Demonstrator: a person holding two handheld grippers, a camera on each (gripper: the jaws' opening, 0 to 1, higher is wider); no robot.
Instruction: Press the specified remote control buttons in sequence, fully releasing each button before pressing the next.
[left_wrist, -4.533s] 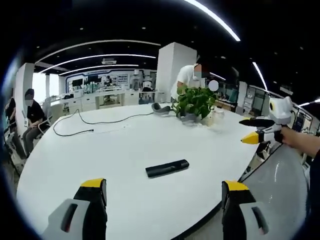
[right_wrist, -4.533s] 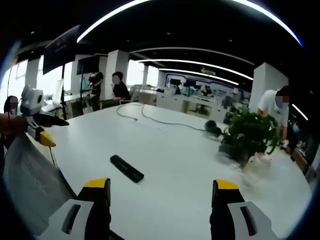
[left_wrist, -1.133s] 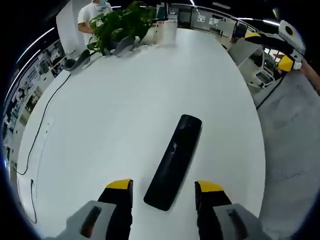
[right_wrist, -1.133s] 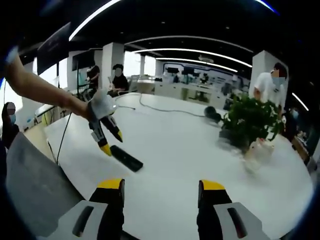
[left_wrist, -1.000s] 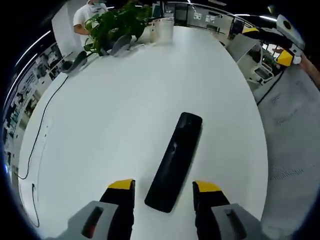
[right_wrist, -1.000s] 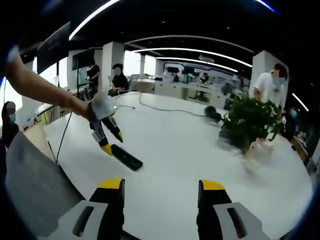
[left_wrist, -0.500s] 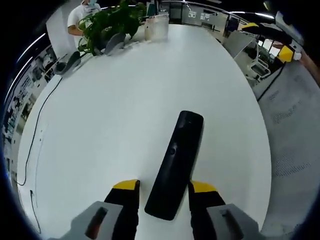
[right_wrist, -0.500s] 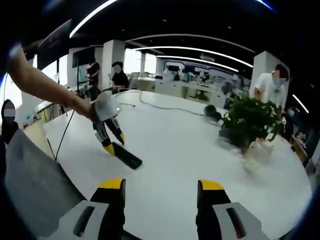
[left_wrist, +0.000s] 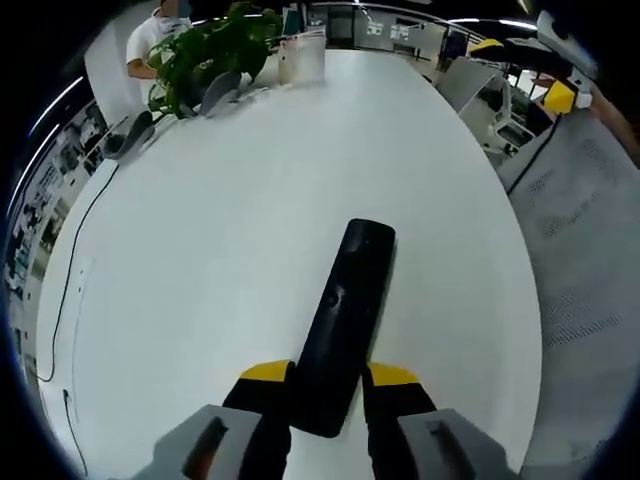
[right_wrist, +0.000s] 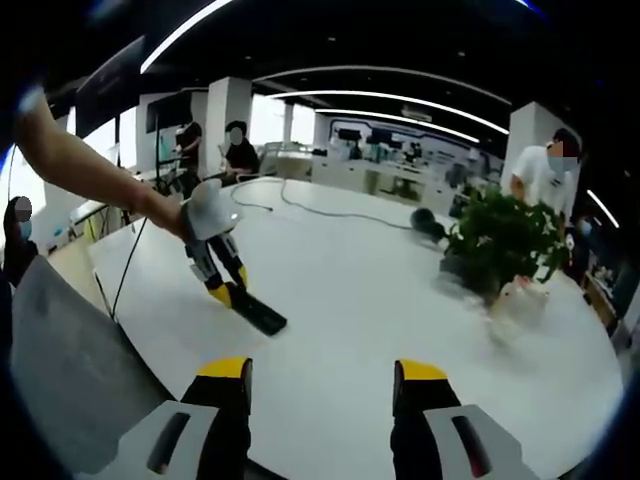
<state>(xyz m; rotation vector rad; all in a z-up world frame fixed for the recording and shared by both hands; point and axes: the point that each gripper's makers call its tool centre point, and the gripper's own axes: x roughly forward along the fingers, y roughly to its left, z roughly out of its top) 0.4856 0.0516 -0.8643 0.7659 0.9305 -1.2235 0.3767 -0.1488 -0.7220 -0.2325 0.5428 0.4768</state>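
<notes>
Left gripper (left_wrist: 327, 378) angled down over the white table (left_wrist: 200, 250), its arm reaching in across the right gripper view. The remote control (left_wrist: 345, 320), long, slim and black, lies flat near the table's edge. Yellow-tipped jaws pinched onto its near end. Right gripper (right_wrist: 322, 372) hangs back above the table, jaws apart, holding nothing.

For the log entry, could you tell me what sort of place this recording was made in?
Most likely an open-plan office or showroom: a large white oval table with a potted plant, long ceiling light strips, and people at desks in the background.
</notes>
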